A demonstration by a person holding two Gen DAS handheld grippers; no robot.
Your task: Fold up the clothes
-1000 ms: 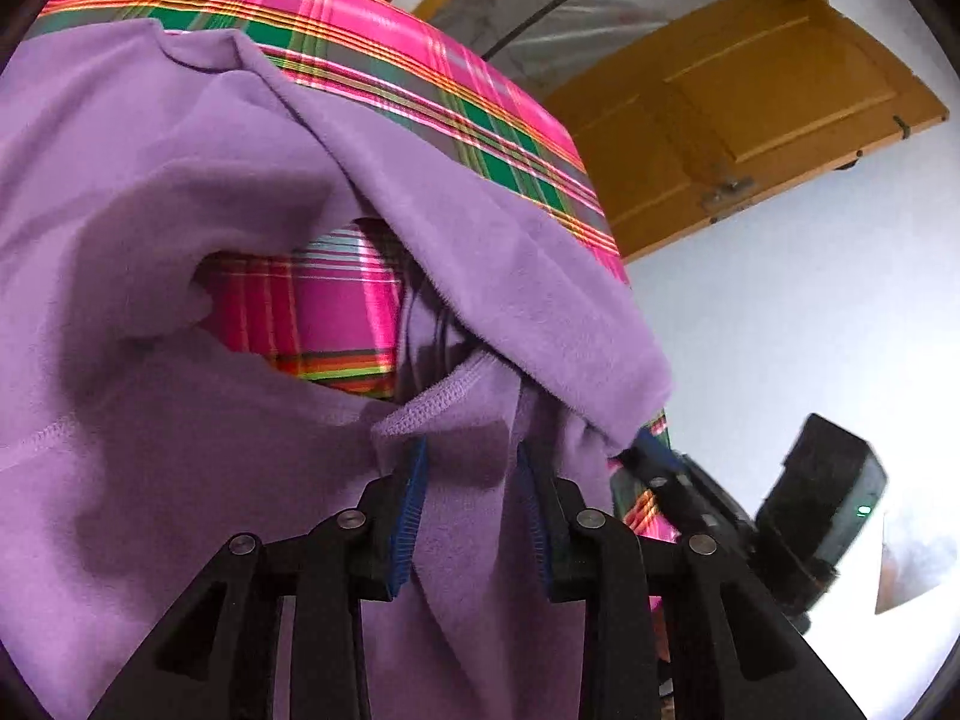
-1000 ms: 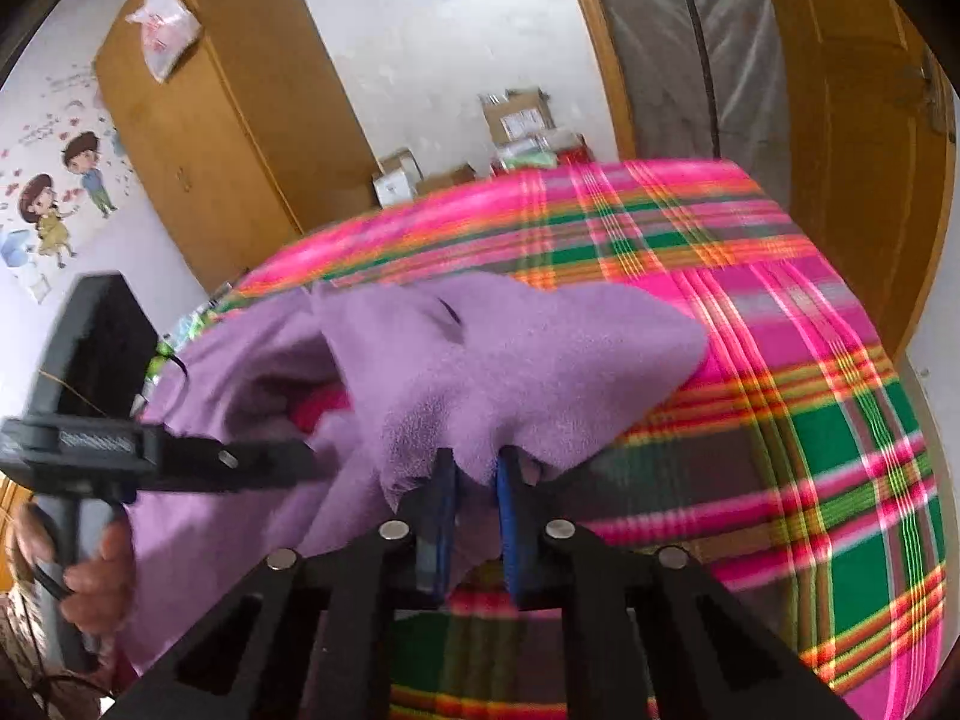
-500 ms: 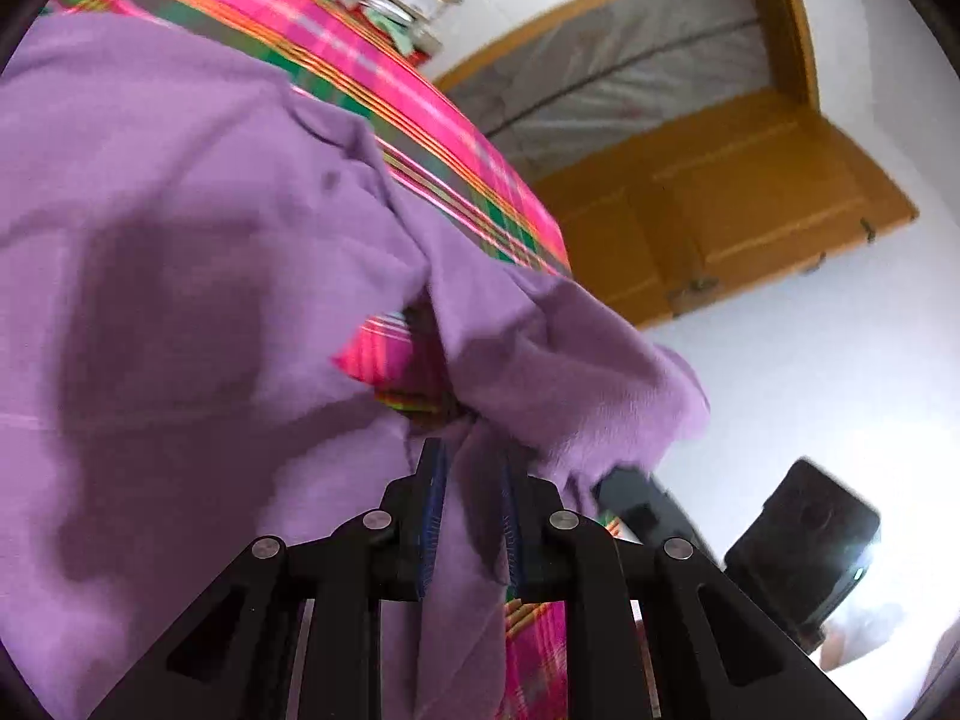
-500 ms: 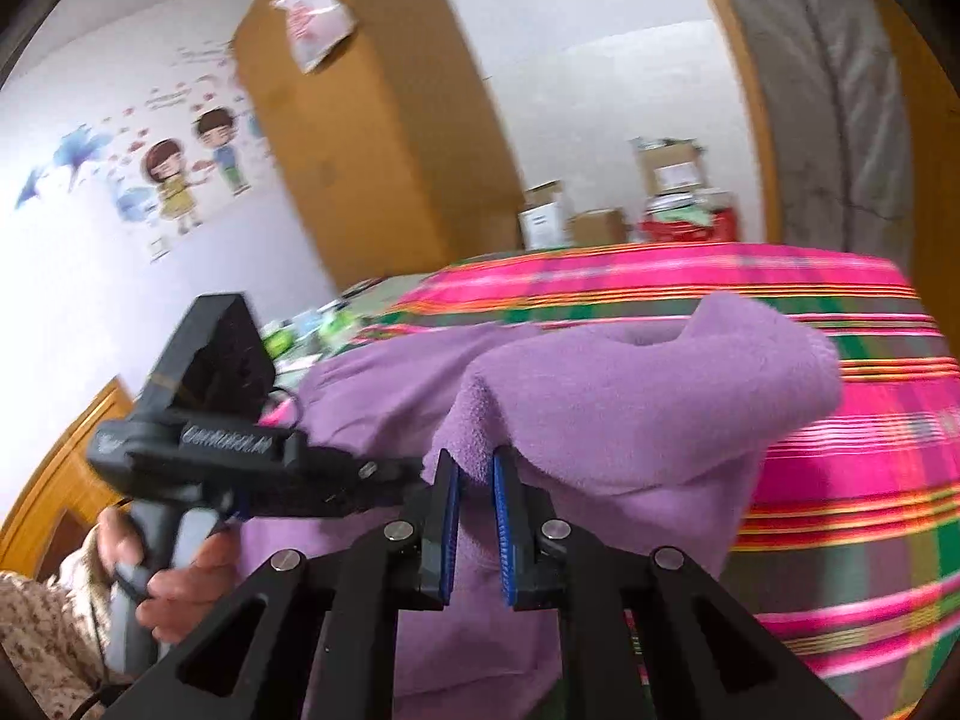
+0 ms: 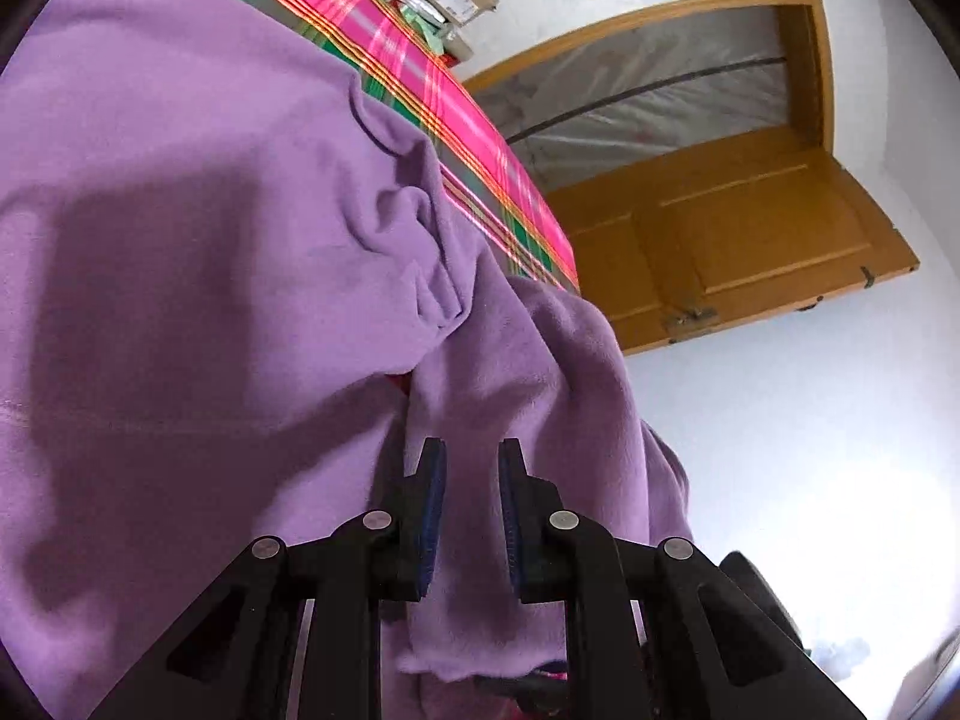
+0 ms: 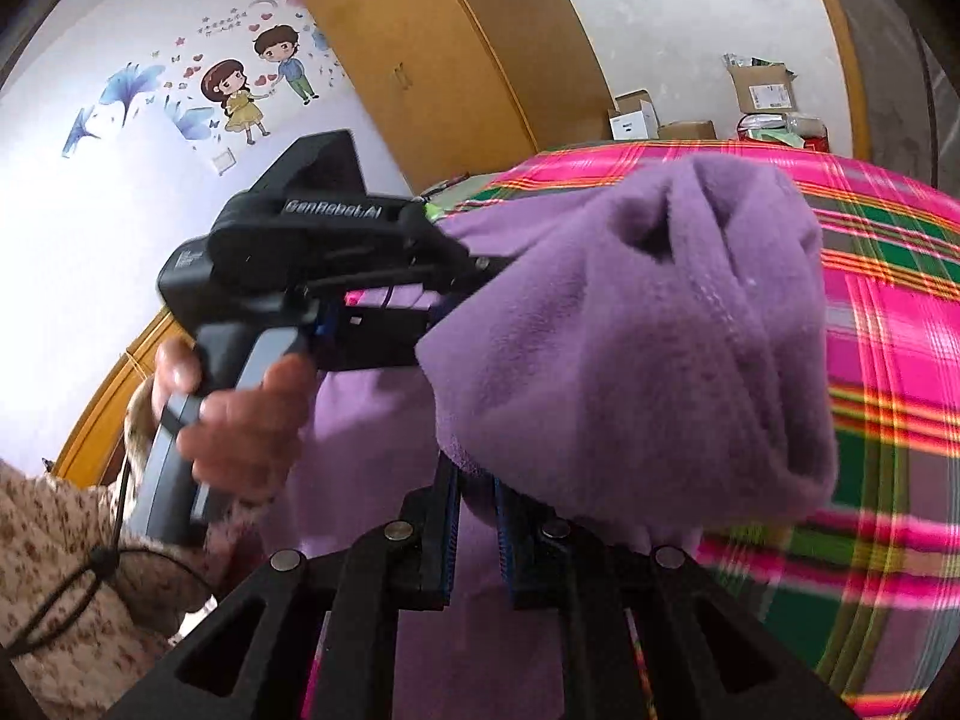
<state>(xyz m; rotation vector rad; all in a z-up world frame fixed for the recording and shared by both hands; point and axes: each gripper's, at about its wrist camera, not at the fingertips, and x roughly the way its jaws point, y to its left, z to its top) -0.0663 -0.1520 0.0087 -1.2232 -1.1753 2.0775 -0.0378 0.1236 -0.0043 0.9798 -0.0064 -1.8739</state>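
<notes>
Item: one purple fleece [image 5: 198, 276], lying on the plaid bed cover [image 5: 480, 144], part lifted in my two tongs.

Left tongs [image 5: 471, 468]: clamped on a fold of the fleece near its edge. A second ago these jaws stood wider, with the cloth loose between the pads; now they have drawn in and the fold is pinched. The fleece hangs from the pads and spreads away to the left over the cover.

Right tongs [image 6: 477, 498]: clamped on a thick bunch of fleece [image 6: 630, 324], as they were a second ago; the gap has not changed. The bunch stands higher and nearer the lens than before, and hides much of the cover [image 6: 888, 312] that showed earlier.

Change of place: the hole in the cloth through which the cover showed a second ago has closed to a sliver in the left view. My left hand [image 6: 240, 414] and its tongs [image 6: 324, 264] now sit close beside the bunch in the right view, where earlier they stood further off to the left. Both have swung across the bed together.

Meaning for the fold, as I judge it: both grips are now secure and one side of the fleece is being carried over the rest. The fold is not laid down yet. The bunching at the right may leave a lumpy edge unless I pull it taut first.
</notes>
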